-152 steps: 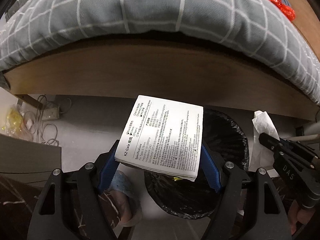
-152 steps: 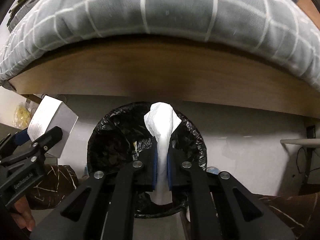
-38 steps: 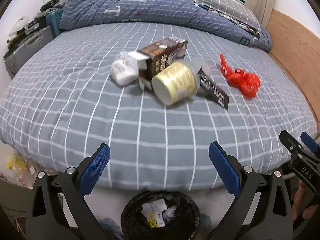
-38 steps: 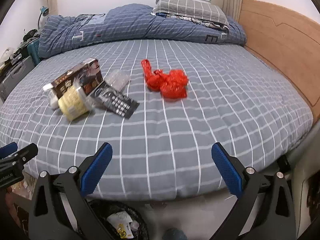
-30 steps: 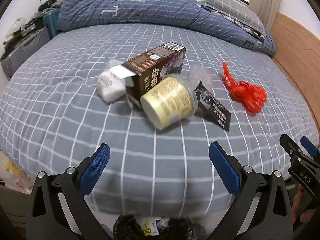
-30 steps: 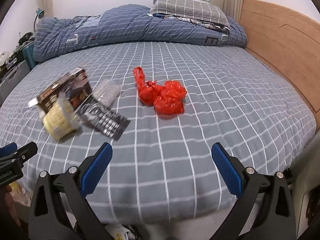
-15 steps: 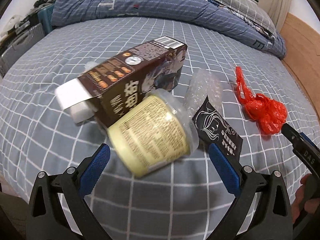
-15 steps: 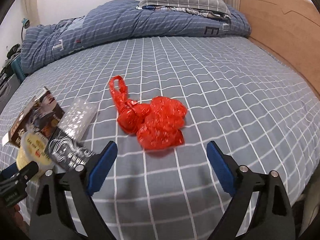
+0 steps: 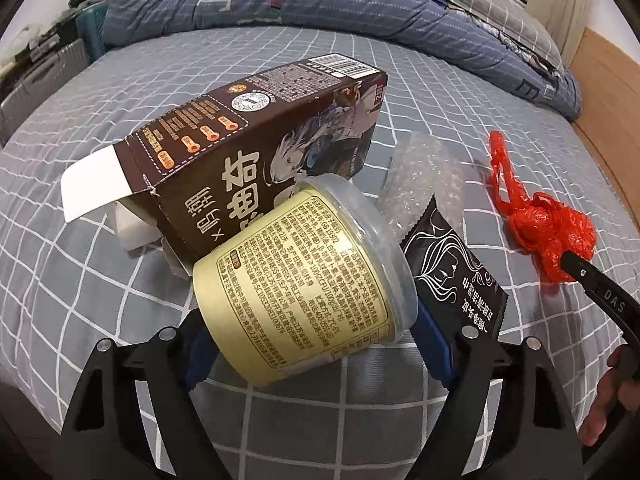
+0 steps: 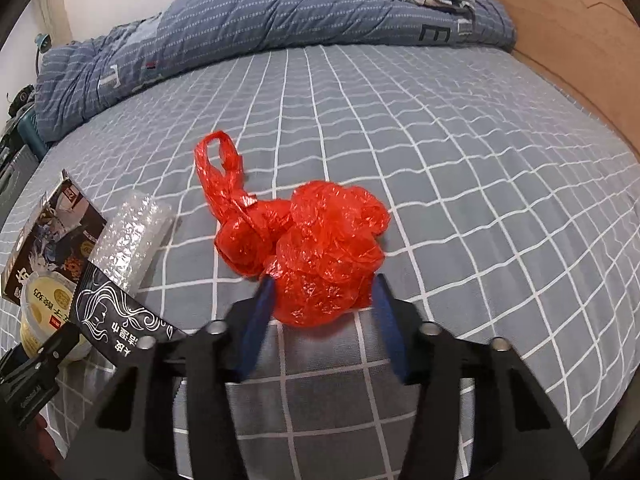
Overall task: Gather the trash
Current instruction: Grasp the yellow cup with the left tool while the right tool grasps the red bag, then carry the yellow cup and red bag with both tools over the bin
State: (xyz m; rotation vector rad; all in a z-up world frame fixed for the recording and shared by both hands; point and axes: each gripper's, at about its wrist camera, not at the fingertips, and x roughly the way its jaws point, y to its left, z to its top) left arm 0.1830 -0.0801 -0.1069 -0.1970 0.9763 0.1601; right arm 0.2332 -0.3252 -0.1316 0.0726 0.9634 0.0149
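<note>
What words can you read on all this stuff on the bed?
"DAS": on the right hand-held gripper, seen from the left wrist.
"E": on the blue quilt.
Brown cardboard carton: big Chinese characters after an "×"; small print unreadable.
Pale yellow plastic tub: label print too small.
Black sachet: Chinese lettering I can't read reliably.

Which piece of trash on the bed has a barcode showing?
The brown carton: a white barcode label sits at its far end. The yellow tub, black sachet, bubble wrap and red plastic bag show none.
</note>
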